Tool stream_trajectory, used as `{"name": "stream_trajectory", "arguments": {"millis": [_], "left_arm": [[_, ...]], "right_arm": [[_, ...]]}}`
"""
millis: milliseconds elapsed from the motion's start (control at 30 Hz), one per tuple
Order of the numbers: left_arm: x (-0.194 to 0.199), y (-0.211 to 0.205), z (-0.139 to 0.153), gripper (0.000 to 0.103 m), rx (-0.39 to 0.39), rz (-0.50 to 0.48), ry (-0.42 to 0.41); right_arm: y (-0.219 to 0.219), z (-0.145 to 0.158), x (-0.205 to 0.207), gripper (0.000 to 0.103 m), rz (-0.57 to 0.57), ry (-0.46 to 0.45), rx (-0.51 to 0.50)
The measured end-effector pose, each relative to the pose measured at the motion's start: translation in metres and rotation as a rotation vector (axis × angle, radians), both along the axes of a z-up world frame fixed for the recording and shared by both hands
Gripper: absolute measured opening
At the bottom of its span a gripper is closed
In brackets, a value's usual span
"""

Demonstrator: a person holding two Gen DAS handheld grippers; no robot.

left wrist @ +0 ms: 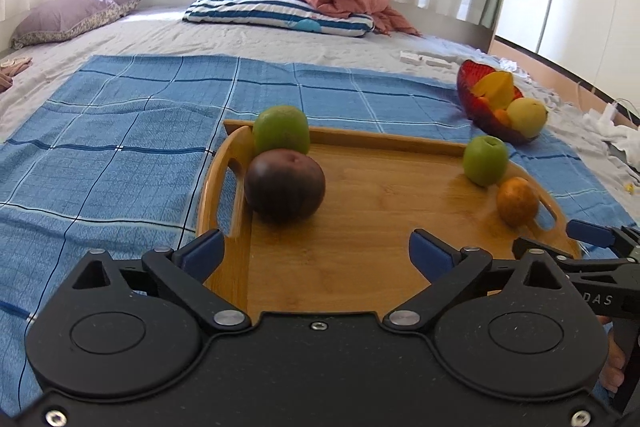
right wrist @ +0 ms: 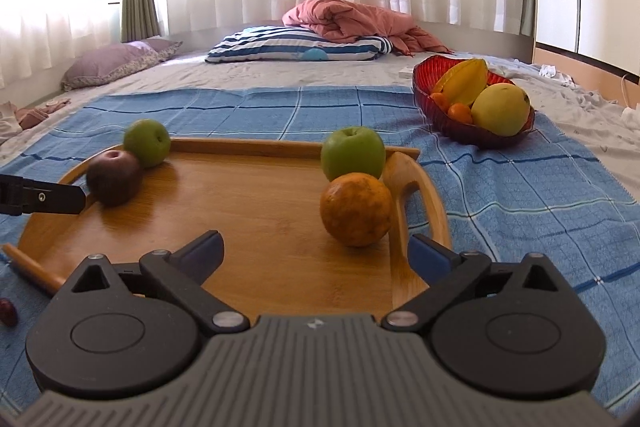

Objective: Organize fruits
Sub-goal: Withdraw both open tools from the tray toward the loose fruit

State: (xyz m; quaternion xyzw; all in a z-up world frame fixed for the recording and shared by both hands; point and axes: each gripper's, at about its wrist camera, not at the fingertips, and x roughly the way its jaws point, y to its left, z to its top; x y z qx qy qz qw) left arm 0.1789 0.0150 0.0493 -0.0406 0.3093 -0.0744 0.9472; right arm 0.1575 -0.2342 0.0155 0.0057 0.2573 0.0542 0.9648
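Observation:
A wooden tray (left wrist: 360,227) lies on a blue checked cloth (left wrist: 120,147). At its left end a dark red apple (left wrist: 284,185) rests against a green apple (left wrist: 281,131). A second green apple (right wrist: 353,153) and an orange (right wrist: 356,209) sit by the right handle. My left gripper (left wrist: 316,247) stands open over the tray's near left part, nothing between its pads. My right gripper (right wrist: 316,247) is open too, just short of the orange, with nothing held. One of the left gripper's fingers (right wrist: 48,201) shows beside the dark red apple (right wrist: 114,177).
A red glass bowl (right wrist: 424,83) with a starfruit (right wrist: 466,81), a yellow fruit (right wrist: 500,109) and small oranges stands right of the tray. A small dark red fruit (right wrist: 7,311) lies on the cloth at the near left. Pillows and a pink blanket (right wrist: 348,21) lie far back.

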Motion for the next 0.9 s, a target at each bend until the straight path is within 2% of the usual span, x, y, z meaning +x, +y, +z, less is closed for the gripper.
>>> {"name": "stream_trajectory", "arguments": {"millis": [267, 567, 900], "left_arm": [[-0.039, -0.004, -0.003, 0.101, 0.012, -0.028, -0.044], [-0.070, 0.000, -0.011, 0.101, 0.026, 0.019, -0.091], [-0.086, 0.000, -0.025, 0.101, 0.077, 0.035, -0.067]], "right_arm": [[-0.002, -0.003, -0.022, 0.103, 0.002, -0.009, 0.058], [0.001, -0.006, -0.052, 0.103, 0.001, -0.043, 0.064], [0.003, -0.013, -0.079, 0.103, -0.032, -0.102, 0.065]]}}
